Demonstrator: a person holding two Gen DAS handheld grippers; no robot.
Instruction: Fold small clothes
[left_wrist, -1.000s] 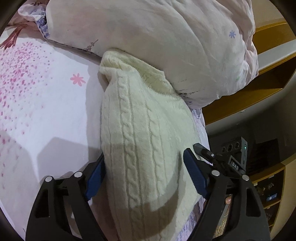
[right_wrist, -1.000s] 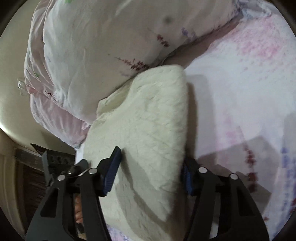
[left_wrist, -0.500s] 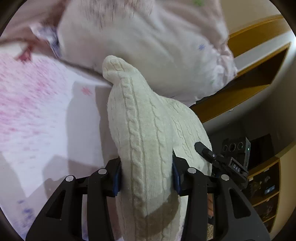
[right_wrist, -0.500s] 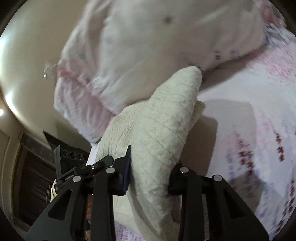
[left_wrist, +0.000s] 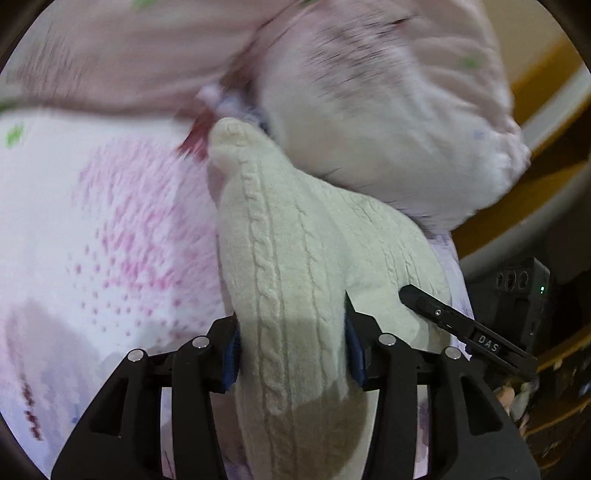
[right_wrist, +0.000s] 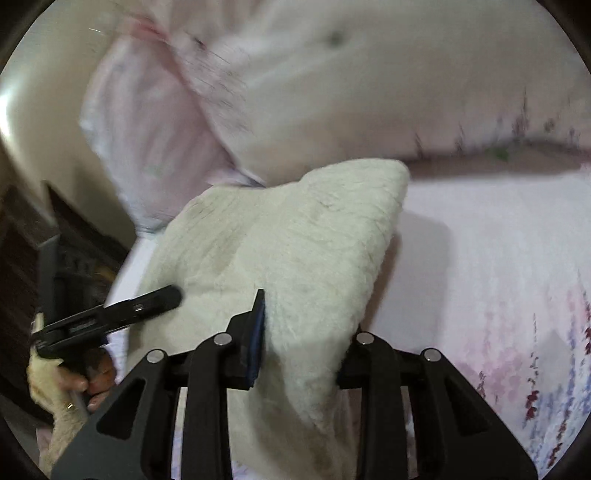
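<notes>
A cream cable-knit garment (left_wrist: 295, 280) is held bunched between both claws, raised off the bed rather than lying flat on it. In the left wrist view its ribbed outer face is shown, running straight ahead of the left claw (left_wrist: 291, 347) and narrowing to a rounded tip that meets the pillow (left_wrist: 388, 122) beyond. In the right wrist view the fleecy inner face (right_wrist: 306, 251) is shown, spreading ahead of the right claw (right_wrist: 303, 343) and to its left. Each claw is closed narrowly on a thick fold of the garment, the blue pads pressed into the cloth on either side.

The long axis of the garment is judged to run away from the claws, toward the pillow, with the far end hanging free. The two claws are gripped close together on the same near edge: the right claw's finger is seen just to the right of the left claw, and the left claw's finger just to the left of the right one. Neither is clearly nearer. The coming move is judged to depend on that far end being laid forward before the near edge is brought over.

Beneath and to the outer sides, the flowered bedsheet (right_wrist: 498, 258) is spread. A wooden shelf edge (left_wrist: 546, 110) is seen beyond the pillow to the right. Much of both views is blurred.
</notes>
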